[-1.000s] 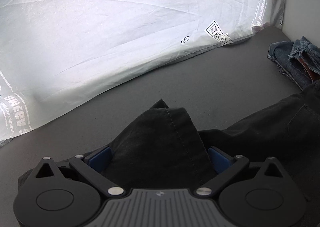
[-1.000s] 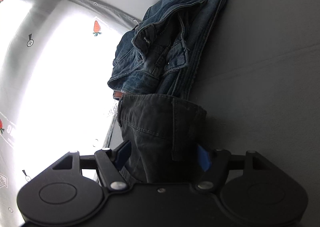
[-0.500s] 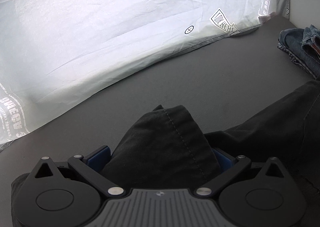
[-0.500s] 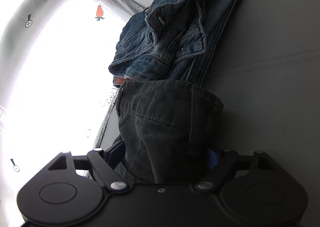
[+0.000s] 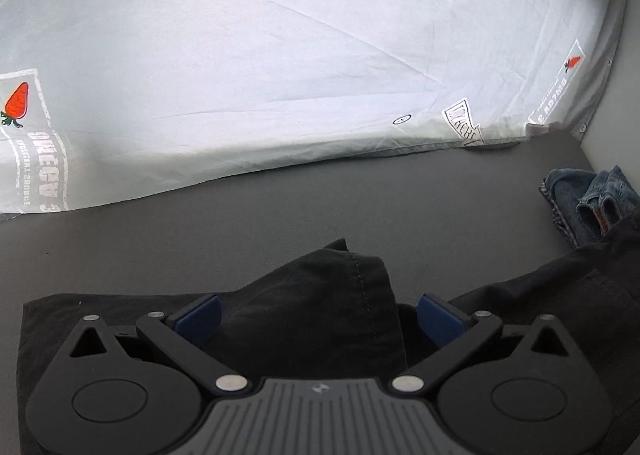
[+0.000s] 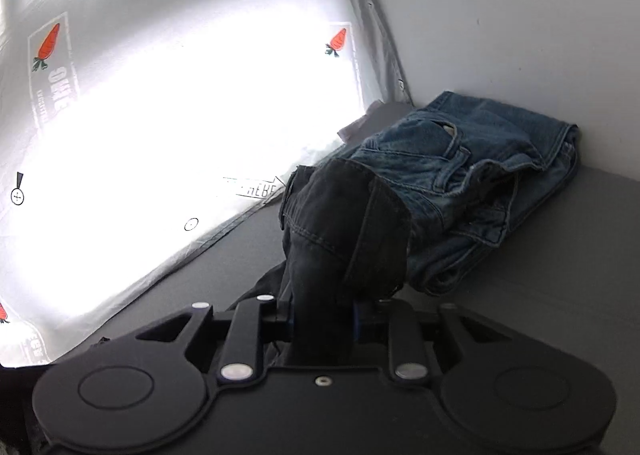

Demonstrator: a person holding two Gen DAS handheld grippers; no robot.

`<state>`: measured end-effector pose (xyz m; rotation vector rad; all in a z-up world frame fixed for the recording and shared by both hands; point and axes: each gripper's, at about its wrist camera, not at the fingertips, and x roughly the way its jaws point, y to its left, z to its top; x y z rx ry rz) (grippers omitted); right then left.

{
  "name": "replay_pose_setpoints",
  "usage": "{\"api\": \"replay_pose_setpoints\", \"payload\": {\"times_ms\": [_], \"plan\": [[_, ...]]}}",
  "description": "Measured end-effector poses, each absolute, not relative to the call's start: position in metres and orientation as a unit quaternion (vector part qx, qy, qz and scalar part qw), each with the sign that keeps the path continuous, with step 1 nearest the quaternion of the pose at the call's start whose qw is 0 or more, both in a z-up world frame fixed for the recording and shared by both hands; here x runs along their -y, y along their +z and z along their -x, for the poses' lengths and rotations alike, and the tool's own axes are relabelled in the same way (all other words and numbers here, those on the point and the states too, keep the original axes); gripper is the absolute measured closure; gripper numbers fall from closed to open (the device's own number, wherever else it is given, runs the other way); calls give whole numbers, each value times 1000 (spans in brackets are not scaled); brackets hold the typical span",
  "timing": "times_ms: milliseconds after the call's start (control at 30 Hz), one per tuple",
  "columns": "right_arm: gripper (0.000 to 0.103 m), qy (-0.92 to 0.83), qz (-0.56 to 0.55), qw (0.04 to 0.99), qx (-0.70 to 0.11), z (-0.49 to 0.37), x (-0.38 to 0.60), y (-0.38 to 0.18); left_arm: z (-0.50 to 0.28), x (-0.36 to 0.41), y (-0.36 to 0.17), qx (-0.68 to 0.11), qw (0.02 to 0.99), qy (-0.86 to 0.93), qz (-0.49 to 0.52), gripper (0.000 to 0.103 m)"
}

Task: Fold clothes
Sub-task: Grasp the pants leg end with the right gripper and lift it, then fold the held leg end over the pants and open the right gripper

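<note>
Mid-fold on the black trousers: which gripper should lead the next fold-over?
Probably the left gripper: it holds the black trousers with bare grey surface ahead, while the right gripper faces the blue jeans.

Place: a home-like corner, likely a makeshift recording spot (cannot tell which room).
Backdrop: a backlit white sheet [image 5: 280,55] printed with carrots and lettering hangs behind.
Surface: a plain grey worktop [image 5: 280,223] meets a bare white wall [image 6: 520,35].
Laundry: blue jeans [image 6: 480,183] heaped in the corner.
</note>
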<state>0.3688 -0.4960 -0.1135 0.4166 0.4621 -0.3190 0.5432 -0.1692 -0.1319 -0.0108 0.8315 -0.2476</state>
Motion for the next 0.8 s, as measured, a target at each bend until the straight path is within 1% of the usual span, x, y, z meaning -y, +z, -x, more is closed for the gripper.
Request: {"api": "replay_pose_setpoints", "payload": {"times_ms": [67, 267, 400, 500, 567, 600, 667, 700, 767, 800], "plan": [[78, -142, -157, 956, -204, -368, 469, -89, -512, 141, -108, -373, 923, -95, 6, 0], [78, -73, -32, 987, -140, -364, 358, -29, -411, 45, -77, -322, 946, 37, -2, 0], [78, 33, 24, 992, -120, -357, 265, -12, -345, -19, -57, -285, 950, 123, -7, 0], [77, 112, 73, 981, -141, -365, 189, -45, -312, -62, -58, -301, 941, 158, 6, 0], [76, 152, 135, 962, -180, -366, 134, -90, -299, -92, -59, -321, 931, 171, 19, 0], [73, 169, 174, 948, -205, -365, 106, -117, -297, -103, -60, -330, 927, 174, 25, 0], [64, 188, 283, 903, -262, -355, 54, -177, -295, -123, -65, -341, 925, 166, 35, 0], [56, 189, 328, 888, -261, -350, 39, -196, -294, -132, -67, -346, 923, 162, 39, 0], [56, 171, 372, 879, -244, -342, 27, -206, -301, -140, -72, -351, 925, 144, 36, 0], [52, 170, 364, 880, -254, -344, 26, -201, -305, -144, -74, -353, 925, 135, 34, 0]]}}
